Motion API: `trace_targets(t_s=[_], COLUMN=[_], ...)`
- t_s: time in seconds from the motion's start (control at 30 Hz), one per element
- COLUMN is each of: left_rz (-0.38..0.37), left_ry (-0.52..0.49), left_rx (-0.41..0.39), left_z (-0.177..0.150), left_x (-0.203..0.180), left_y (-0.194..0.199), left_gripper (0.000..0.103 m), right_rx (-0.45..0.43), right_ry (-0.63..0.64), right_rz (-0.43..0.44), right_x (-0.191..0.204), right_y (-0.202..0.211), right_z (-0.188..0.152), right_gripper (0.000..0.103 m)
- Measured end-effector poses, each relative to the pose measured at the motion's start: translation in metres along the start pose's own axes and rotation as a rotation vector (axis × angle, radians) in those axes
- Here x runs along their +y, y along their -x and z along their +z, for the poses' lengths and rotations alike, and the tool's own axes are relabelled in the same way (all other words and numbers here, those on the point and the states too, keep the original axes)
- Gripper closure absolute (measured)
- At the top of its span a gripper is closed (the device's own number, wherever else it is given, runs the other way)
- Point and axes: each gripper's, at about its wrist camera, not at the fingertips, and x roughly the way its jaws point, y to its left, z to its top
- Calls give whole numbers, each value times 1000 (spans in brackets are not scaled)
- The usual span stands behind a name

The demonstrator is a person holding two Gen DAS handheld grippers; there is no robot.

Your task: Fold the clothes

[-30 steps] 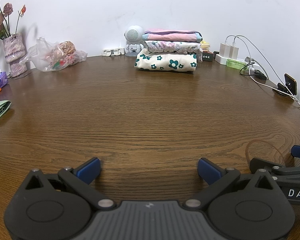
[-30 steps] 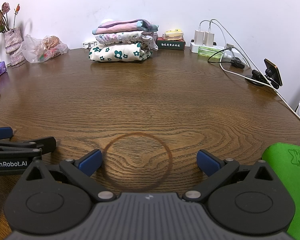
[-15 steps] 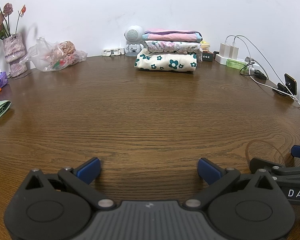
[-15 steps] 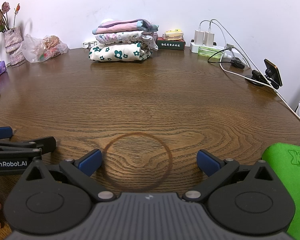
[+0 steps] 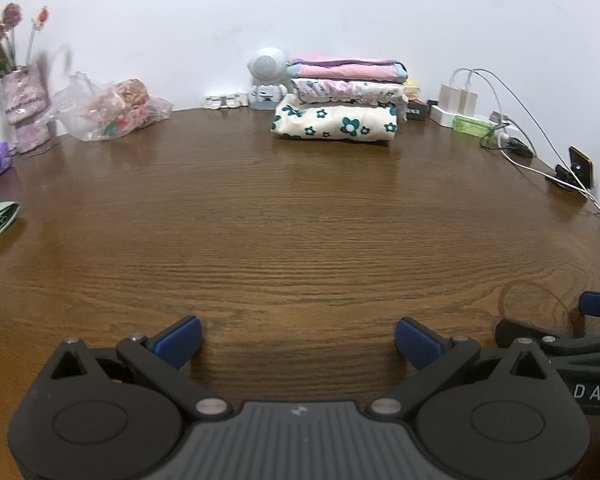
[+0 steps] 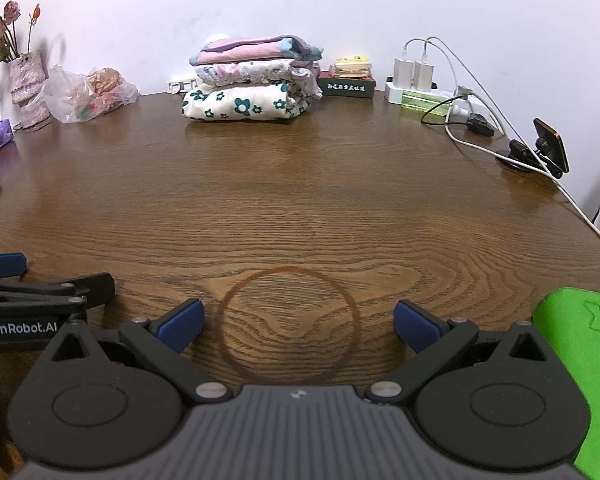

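Wood-grain table [image 5: 300,216] against a plain white wall: both handheld grippers sit low over its near edge, side by side, each with its 2 blue-tipped fingers spread wide and nothing between them. The left gripper [image 5: 298,340] hovers over bare tabletop; the right gripper [image 6: 298,320] straddles a dark ring stain [image 6: 288,326] in the wood. Each gripper shows at the edge of the other's view, just beside it.

The clothes are a stack of folded clothes [image 5: 338,106], 3 garments high, at the far side of the table near the wall, well apart from both grippers. A cream piece printed with teal flowers lies at the bottom, a pale floral piece in the middle and a pink one on top. Just left of the stack stands a small white robot figure [image 5: 267,80]; further left of the stack are a clear plastic bag [image 5: 108,108] of packaged items and a vase of dried flowers [image 5: 22,108]. Right of the stack sit a dark box [image 6: 347,86] with smaller items on it, then a power strip [image 6: 420,94] with 2 white chargers and trailing cables, and a phone on a stand [image 6: 550,146] further right. A bright green cloth [image 6: 584,360] lies at the near right edge, touching the right gripper's housing in that view.
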Motion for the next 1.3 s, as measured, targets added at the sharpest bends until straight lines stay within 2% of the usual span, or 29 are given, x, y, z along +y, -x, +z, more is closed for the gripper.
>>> trace_targets(t_s=[0.1, 0.2, 0.3, 0.37, 0.47, 0.53, 0.6, 0.63, 0.7, 0.73, 0.77, 0.8, 0.83, 0.87, 0.9, 0.93, 1.0, 1.03, 1.07, 1.17, 1.2, 1.3], left_rz=[-24, -46, -45, -68, -109, -114, -181, -211, -252, -250, -234, -207, -185, -187, -212, -237, -278, -302, -339, -508, -518, -477], left_ry=[-20, -28, -66, -92, -93, -67, -53, -41, -11, 8, 29, 44, 50, 46, 54, 67, 155, 199, 235, 218, 201, 174], left_rx=[20, -38, -131, -151, -136, -154, -172, -170, -147, -132, -119, -102, -78, -48, -32, -19, -16, -19, -46, -214, -277, -445], left_z=[10, 31, 67, 89, 127, 146, 165, 174, 191, 199, 205, 208, 212, 216, 217, 218, 219, 220, 223, 236, 241, 250], left_x=[6, 15, 21, 23, 33, 40, 45, 46, 48, 48, 48, 46, 44, 42, 42, 43, 50, 53, 57, 59, 58, 59], left_y=[-4, -2, -11, -31, -76, -102, -127, -137, -159, -170, -181, -189, -198, -206, -211, -215, -212, -208, -195, -123, -94, -6], left_gripper=[0, 0, 0, 0, 0, 1, 2, 3, 11, 12, 13, 27, 39, 65, 91, 96, 98, 98, 103, 102, 101, 98], right_rx=[70, 125, 72, 16, -61, -58, -44, -42, -30, -23, -7, 10, 18, 22, 22, 24, 31, 30, 10, -72, -108, -227], right_ry=[6, -23, 1, 50, 102, 68, 27, 14, -37, -71, -99, -112, -115, -105, -93, -102, -140, -156, -151, -124, -121, -99], right_rz=[21, 91, 182, 222, 202, 224, 275, 283, 289, 307, 333, 337, 327, 328, 331, 346, 385, 414, 444, 534, 567, 631], right_x=[2, -1, -2, -1, -3, -13, -21, -24, -29, -31, -33, -34, -33, -32, -31, -32, -35, -37, -37, -36, -35, -30], right_y=[0, 1, -2, -9, -45, -76, -109, -123, -150, -163, -176, -186, -196, -203, -208, -209, -206, -201, -188, -136, -113, -41], right_z=[9, 26, 61, 87, 133, 160, 183, 191, 206, 213, 219, 224, 227, 229, 230, 231, 235, 238, 245, 266, 273, 286], right_gripper=[0, 0, 0, 0, 0, 0, 1, 3, 15, 22, 22, 26, 40, 60, 61, 69, 89, 93, 94, 95, 96, 97])
